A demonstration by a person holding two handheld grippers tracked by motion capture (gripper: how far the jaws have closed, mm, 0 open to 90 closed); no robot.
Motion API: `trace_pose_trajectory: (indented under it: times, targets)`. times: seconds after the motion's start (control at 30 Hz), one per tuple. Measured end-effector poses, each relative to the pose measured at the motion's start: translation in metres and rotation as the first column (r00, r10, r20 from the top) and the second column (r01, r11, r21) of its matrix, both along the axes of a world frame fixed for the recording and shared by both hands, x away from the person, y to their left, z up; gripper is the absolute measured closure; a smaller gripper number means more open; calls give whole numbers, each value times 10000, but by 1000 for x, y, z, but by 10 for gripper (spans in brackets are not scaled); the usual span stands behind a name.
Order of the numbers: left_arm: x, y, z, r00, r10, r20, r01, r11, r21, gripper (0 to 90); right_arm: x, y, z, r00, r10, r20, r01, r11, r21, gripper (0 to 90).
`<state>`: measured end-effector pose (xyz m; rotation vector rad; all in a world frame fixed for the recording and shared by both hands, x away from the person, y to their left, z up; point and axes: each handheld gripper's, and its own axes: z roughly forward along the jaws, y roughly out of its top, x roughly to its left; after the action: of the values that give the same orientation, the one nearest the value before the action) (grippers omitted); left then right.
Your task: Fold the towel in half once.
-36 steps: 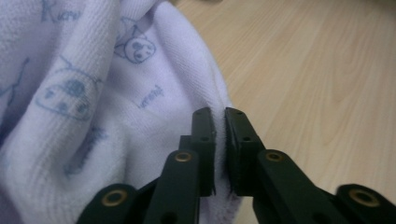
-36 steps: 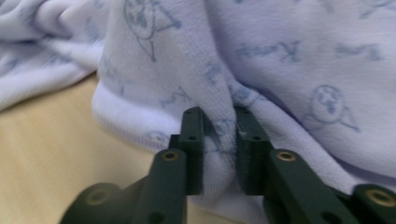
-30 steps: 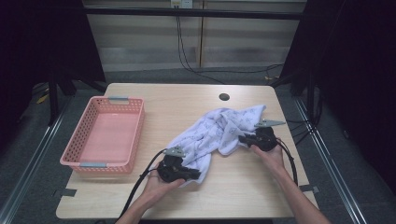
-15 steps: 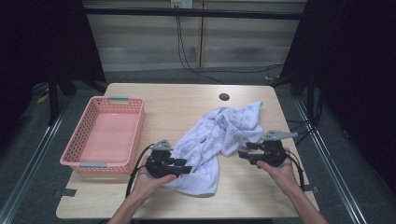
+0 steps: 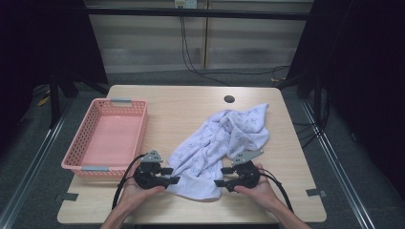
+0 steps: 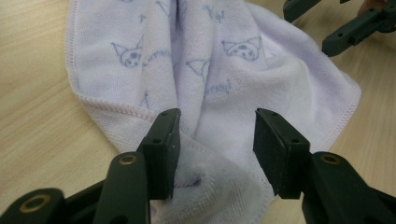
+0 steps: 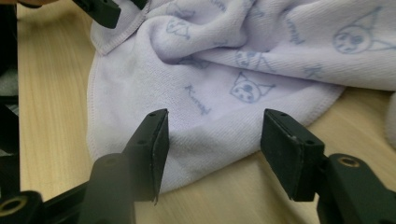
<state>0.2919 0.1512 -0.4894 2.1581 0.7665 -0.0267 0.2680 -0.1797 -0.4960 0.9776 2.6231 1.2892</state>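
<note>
High view: basket (image 5: 107,138) beside towel (image 5: 224,143) (apart).

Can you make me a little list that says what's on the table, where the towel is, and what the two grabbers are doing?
table: light wood, with a small dark hole
towel: white with blue cartoon faces, crumpled, lying right of the basket
basket: pink, at the left edge, nothing inside
left gripper: at the towel's near edge, jaws just opened, towel between them but not pinched
right gripper: at the towel's near edge, jaws just opened, not pinching
</note>
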Motion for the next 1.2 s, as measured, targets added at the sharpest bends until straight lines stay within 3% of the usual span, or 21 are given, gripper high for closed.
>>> trace_pose_trajectory:
  times: [0.1,0.17,0.2,0.23,0.33,0.37,0.4,0.47,0.5,0.53,0.57,0.63,0.7,0.77,0.87,0.93,0.97,1.0,1.03,1.1,1.2]
  targets:
    - [-2,-3,-2,9997,-86,219,76,9990,445,637,-5,7,-8,9994,273,225,-263,9986,-468,403]
    - [-2,-4,-2,9998,-127,139,120,9985,530,747,-6,9,-7,9987,338,392,-313,9975,-635,423]
    - [-3,-7,-4,9995,-312,11,311,9969,727,747,-7,10,-7,9982,336,492,-301,9971,-702,455]
    - [-2,-7,-4,9994,-332,-47,334,9977,591,815,-9,12,-8,9972,415,616,-369,9965,-746,590]
    - [-1,-4,1,9995,-284,-117,285,9996,47,844,-9,10,-6,9980,459,442,-431,9972,-614,800]
    - [-1,-4,1,9995,-284,-117,285,9996,47,847,-9,10,-6,9980,459,442,-431,9972,-614,800]
    - [-1,1,7,9998,-133,-156,124,9983,-577,850,-7,4,-1,9987,305,406,-287,9987,-427,863]
    - [-1,4,10,9999,-46,-138,34,9961,-883,852,-5,-2,2,9991,153,394,-146,9998,-161,870]
    - [0,7,13,9999,56,-122,-70,9928,-1193,852,-3,-15,12,9983,-248,518,243,9997,97,879]
    - [3,13,20,9993,365,-126,-383,9812,-1892,853,-2,-23,17,9970,-484,604,473,9987,197,882]
    - [3,13,20,9993,365,-126,-383,9812,-1892,855,-2,-23,17,9970,-484,604,473,9987,197,882]
    - [7,20,29,9969,778,-77,-774,9667,-2440,857,1,-47,31,9886,-1245,850,1212,9917,423,885]
    - [8,21,31,9964,841,-53,-826,9622,-2596,858,2,-56,36,9852,-1449,918,1409,9888,488,886]
    - [9,22,35,9960,888,-43,-865,9572,-2762,859,3,-72,46,9744,-1942,1134,1886,9803,578,887]
    - [8,19,38,9963,839,-184,-853,9420,-3246,859,4,-94,63,9575,-2474,1480,2396,9685,684,886]
    - [6,14,39,9976,682,-151,-693,9405,-3325,859,4,-111,84,9408,-2817,1885,2686,9588,924,886]
    - [5,11,38,9981,541,-292,-609,9351,-3492,859,4,-111,84,9408,-2817,1885,2686,9588,924,886]
    - [4,7,37,9983,485,-323,-566,9385,-3407,857,3,-113,89,9366,-2820,2078,2702,9591,840,886]
    - [2,1,30,9982,480,-368,-566,9549,-2916,854,1,-114,92,9357,-2785,2164,2675,9603,791,887]
    - [1,1,25,9978,397,-539,-529,9604,-2735,838,-1,-113,89,9425,-2617,2077,2541,9651,629,886]
    - [-3,8,14,9956,522,-778,-680,9738,-2171,830,-6,-107,71,9646,-2128,1556,2141,9768,84,882]
